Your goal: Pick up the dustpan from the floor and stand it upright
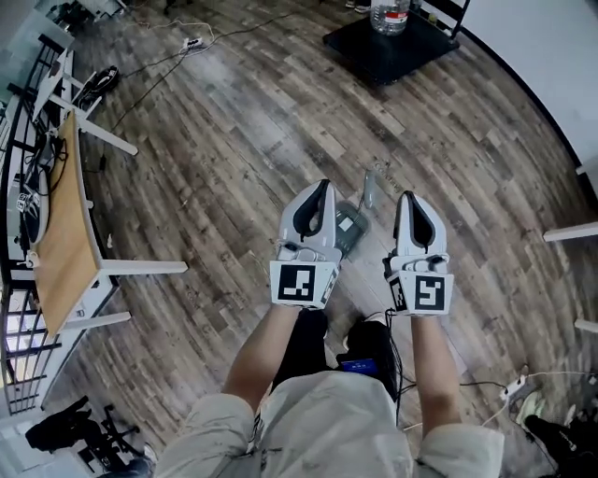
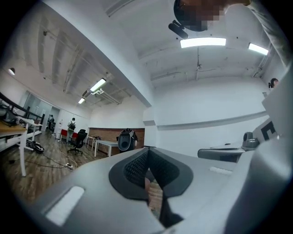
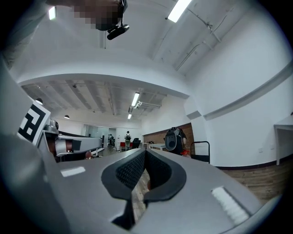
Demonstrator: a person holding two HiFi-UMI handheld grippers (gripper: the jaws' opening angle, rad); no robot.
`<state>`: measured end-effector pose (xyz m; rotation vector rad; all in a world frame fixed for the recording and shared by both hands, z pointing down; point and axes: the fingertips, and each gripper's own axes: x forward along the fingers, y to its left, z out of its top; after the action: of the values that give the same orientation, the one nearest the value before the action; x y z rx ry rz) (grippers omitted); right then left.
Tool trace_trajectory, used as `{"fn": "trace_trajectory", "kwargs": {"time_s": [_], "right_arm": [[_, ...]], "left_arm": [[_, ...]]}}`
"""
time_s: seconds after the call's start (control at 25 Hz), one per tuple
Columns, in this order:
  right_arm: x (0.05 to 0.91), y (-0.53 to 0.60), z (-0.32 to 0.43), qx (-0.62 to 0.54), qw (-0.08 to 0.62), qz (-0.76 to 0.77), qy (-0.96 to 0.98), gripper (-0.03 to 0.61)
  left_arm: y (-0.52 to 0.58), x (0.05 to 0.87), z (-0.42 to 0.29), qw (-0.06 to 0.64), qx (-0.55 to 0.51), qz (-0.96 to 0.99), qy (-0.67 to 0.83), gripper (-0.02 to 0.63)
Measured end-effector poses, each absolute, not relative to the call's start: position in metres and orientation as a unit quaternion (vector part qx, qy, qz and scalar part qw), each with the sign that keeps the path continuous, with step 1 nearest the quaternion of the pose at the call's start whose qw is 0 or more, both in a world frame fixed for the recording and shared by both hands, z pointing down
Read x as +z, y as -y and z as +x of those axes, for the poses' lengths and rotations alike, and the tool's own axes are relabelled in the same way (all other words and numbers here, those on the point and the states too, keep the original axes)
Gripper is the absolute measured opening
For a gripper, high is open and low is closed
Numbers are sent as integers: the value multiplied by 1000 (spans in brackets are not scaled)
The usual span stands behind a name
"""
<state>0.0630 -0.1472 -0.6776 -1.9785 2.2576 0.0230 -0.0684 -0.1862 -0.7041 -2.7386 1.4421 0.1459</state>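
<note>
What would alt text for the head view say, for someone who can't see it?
Seen from above, a person holds a left hand-held gripper and a right hand-held gripper, both shut, with a grey dustpan between them on the wooden floor below. A wooden desk stands at left, a water bottle at the top edge.

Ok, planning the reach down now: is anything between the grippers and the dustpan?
Nothing visible does. In the head view the dustpan lies on the floor between the left gripper and the right gripper, partly hidden behind the left one. Both grippers are shut and hold nothing.
</note>
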Motion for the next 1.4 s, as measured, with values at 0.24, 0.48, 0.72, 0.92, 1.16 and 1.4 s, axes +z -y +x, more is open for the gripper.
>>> {"fn": "trace_trajectory", "kwargs": {"time_s": [0.24, 0.48, 0.72, 0.92, 1.16, 1.4], "right_arm": [[-967, 22, 60, 17, 67, -659, -749, 5], [-1067, -114, 35, 21, 68, -656, -752, 5], [-1088, -185, 14, 15, 60, -643, -763, 6], [-1094, -213, 14, 16, 65, -644, -762, 6], [-1112, -215, 9, 34, 71, -639, -765, 5], [-1093, -215, 39, 36, 68, -635, -769, 5]], "left_arm": [[60, -986, -81, -12, 62, -885, -462, 20], [-81, -1075, -103, -3, 55, -890, -454, 20], [-147, -1103, -126, 12, 57, -890, -451, 20], [-175, -1109, -128, 25, 53, -890, -452, 20], [-178, -1121, -131, 32, 54, -888, -456, 20], [-178, -1105, -97, 34, 54, -886, -459, 20]]}}
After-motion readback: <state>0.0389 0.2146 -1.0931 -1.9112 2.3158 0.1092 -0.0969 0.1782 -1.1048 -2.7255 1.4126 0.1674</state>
